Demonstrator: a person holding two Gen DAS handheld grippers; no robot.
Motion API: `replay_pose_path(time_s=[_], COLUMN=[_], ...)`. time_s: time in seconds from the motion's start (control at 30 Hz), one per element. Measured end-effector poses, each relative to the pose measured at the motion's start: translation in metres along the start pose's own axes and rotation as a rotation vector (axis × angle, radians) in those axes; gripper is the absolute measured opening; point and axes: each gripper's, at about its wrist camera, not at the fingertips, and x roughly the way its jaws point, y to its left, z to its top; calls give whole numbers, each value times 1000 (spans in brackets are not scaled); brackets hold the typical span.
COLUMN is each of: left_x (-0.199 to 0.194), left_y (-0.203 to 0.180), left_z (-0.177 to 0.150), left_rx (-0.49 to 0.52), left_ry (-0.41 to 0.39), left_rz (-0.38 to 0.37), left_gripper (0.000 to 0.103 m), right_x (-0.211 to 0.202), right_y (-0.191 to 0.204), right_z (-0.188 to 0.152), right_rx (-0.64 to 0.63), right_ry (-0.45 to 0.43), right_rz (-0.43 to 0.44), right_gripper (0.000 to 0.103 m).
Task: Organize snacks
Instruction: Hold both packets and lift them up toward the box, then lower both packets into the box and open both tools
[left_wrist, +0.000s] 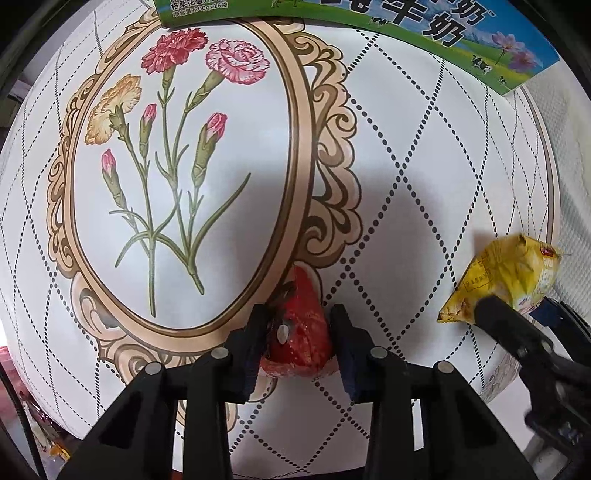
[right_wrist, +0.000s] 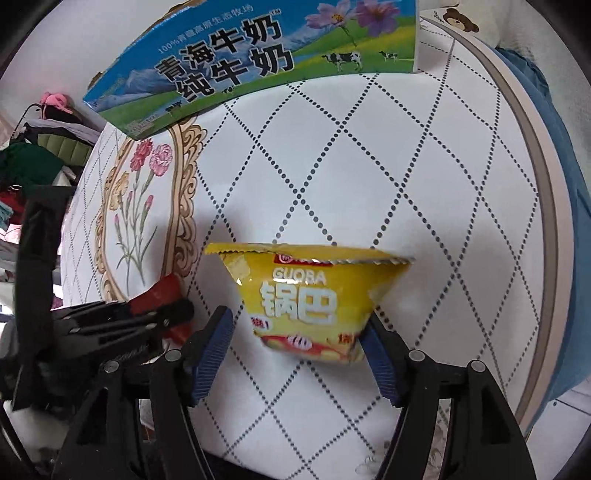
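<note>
A red snack packet (left_wrist: 301, 325) sits between the fingers of my left gripper (left_wrist: 300, 343), which is shut on it just above the white patterned table (left_wrist: 424, 184). The packet also shows in the right wrist view (right_wrist: 162, 295), held by the left gripper (right_wrist: 173, 314). A yellow Guoba snack bag (right_wrist: 306, 291) lies on the table between the fingers of my right gripper (right_wrist: 299, 343). The right finger touches the bag's corner; the left finger stands apart, so the gripper is open. The bag also shows in the left wrist view (left_wrist: 506, 280).
A blue and green milk carton box (right_wrist: 258, 62) stands at the far side of the table, also in the left wrist view (left_wrist: 406, 29). The table's round rim (right_wrist: 546, 206) is on the right. Clothes and clutter (right_wrist: 33, 162) lie beyond the left edge.
</note>
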Motion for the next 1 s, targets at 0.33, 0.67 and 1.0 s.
replay_pose_path(time_s=[0.33,0.67,1.0], left_x=[-3,-42,-111], left_y=[-2,-7,-10], left_z=[-1,1,19], left_rx=[-4,21,35], left_ry=[-12,-76,-163], left_rz=[0,-21,-131], left_gripper=[32,32,32], right_x=[-4,-31,-92], right_y=[1,0,5], right_z=[4,10,39], right_rx=[-17,-19,-37], right_ry=[-19,-45,-139], right_rz=[16,78,150], right_gripper=[51,50,50])
